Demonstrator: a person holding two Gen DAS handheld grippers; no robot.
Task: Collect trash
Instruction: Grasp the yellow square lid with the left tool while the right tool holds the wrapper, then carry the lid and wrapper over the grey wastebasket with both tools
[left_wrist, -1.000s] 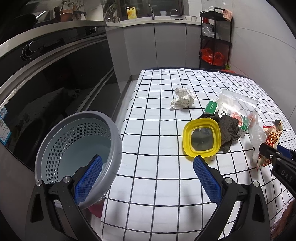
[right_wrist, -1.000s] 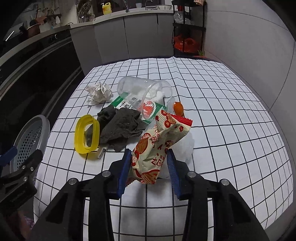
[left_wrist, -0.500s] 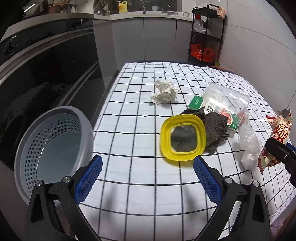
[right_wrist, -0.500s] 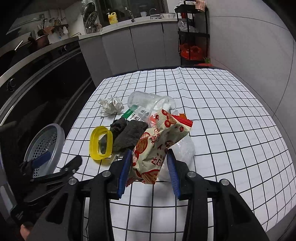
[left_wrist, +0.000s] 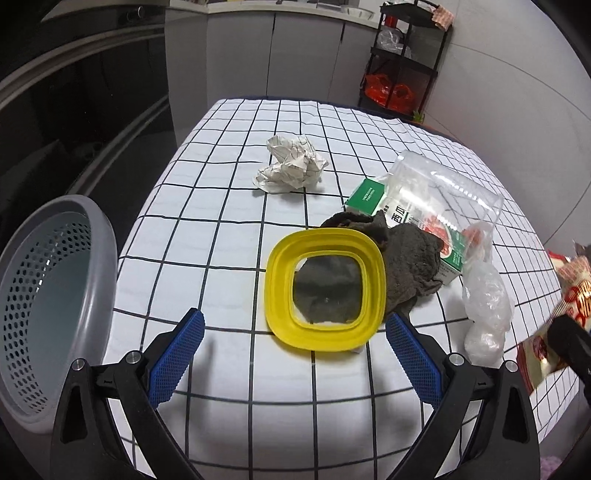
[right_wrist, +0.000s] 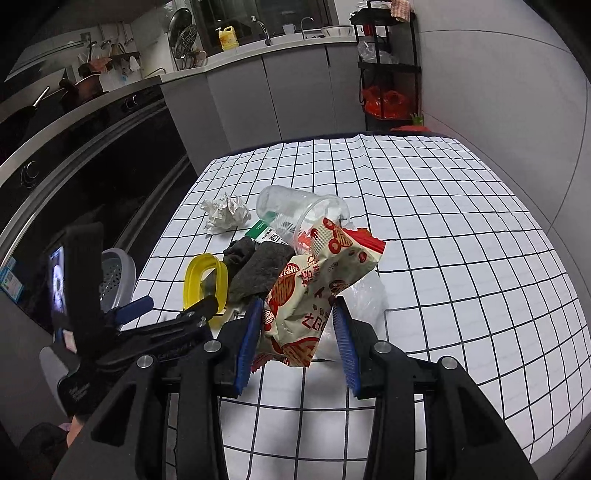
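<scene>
My right gripper is shut on a red and cream snack wrapper, held above the checked tablecloth. My left gripper is open, its blue pads just short of a yellow square lid, nothing between them. The lid leans on a dark rag. Behind lie a green carton under a clear plastic cup, a crumpled paper ball and a clear plastic bag. A grey perforated bin stands off the table's left edge.
A dark oven front and grey cabinets run along the left and back. A black shelf rack with red bags stands at the far right corner. A grey wall borders the table on the right.
My left gripper has swung right and down, from over the grey bin toward the yellow lid. The right gripper keeps its grip on the wrapper and has lifted and tilted up slightly.
</scene>
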